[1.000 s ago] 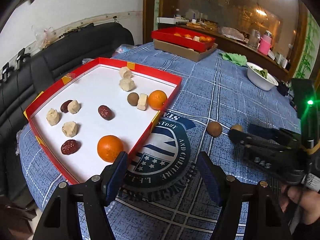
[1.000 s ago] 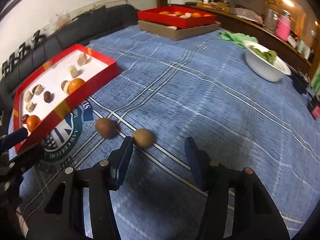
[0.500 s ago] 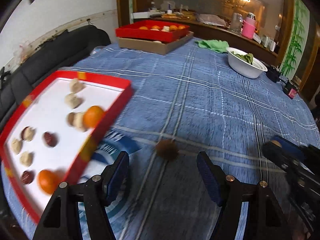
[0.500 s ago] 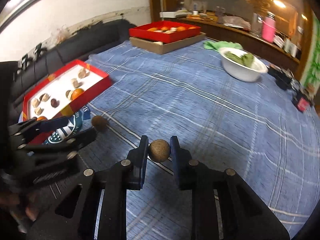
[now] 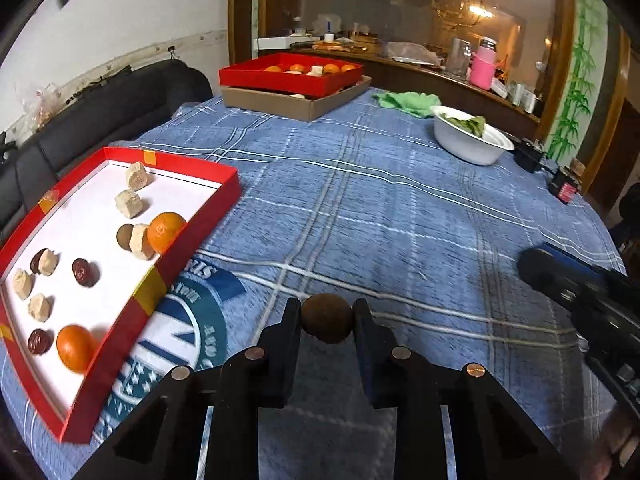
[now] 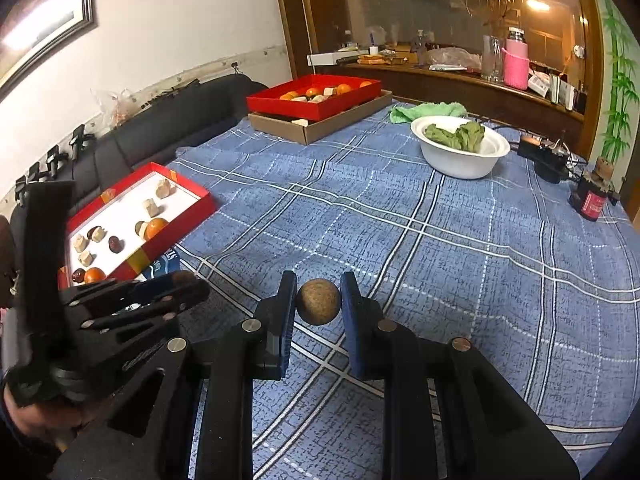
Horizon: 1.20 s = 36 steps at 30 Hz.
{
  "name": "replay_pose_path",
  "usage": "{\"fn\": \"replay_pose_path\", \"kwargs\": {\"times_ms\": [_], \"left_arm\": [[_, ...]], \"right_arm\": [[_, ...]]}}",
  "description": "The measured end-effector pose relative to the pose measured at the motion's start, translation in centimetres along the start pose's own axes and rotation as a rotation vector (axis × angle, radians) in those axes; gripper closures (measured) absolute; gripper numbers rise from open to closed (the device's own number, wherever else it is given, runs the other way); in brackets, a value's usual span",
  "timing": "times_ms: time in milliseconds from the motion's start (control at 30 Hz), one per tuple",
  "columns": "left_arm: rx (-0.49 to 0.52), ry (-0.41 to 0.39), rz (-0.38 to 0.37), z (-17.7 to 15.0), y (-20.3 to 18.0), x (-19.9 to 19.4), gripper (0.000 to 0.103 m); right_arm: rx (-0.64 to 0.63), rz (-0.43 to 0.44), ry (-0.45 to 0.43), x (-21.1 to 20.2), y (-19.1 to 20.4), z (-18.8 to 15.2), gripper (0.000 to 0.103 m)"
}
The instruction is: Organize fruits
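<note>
The left gripper point(image 5: 326, 319) was closed on a dark brown round fruit point(image 5: 326, 319) with a dull, rough skin, held above the blue checked cloth point(image 5: 400, 216). The right gripper point(image 6: 318, 301) pinched a paler tan round fruit point(image 6: 318, 301) in the same way. Only the left view showed the whole red tray point(image 5: 188, 244) with its two oranges point(image 5: 166, 231); only the right view showed the greens in the white bowl point(image 6: 460, 160) clearly.
</note>
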State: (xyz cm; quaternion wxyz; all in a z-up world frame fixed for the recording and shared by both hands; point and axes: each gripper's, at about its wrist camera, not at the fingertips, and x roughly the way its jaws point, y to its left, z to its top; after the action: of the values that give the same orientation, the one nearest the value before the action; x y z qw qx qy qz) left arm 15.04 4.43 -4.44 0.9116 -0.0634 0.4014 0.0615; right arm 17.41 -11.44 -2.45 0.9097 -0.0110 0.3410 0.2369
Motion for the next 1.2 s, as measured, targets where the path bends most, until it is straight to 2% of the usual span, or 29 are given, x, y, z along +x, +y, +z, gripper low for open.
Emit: {"fn": "replay_pose_path", "kwargs": {"times_ms": [300, 1200], "left_arm": [[0.024, -0.013, 0.02, -1.0, -1.5, -1.0, 0.078], [0.039, -0.057, 0.077, -2.0, -1.9, -2.6, 0.078]], "right_arm": [[-0.022, 0.003, 0.013, 0.2, 0.6, -0.3, 0.082], [-0.047, 0.017, -0.002, -0.6, 1.6, -0.4, 0.082]]}}
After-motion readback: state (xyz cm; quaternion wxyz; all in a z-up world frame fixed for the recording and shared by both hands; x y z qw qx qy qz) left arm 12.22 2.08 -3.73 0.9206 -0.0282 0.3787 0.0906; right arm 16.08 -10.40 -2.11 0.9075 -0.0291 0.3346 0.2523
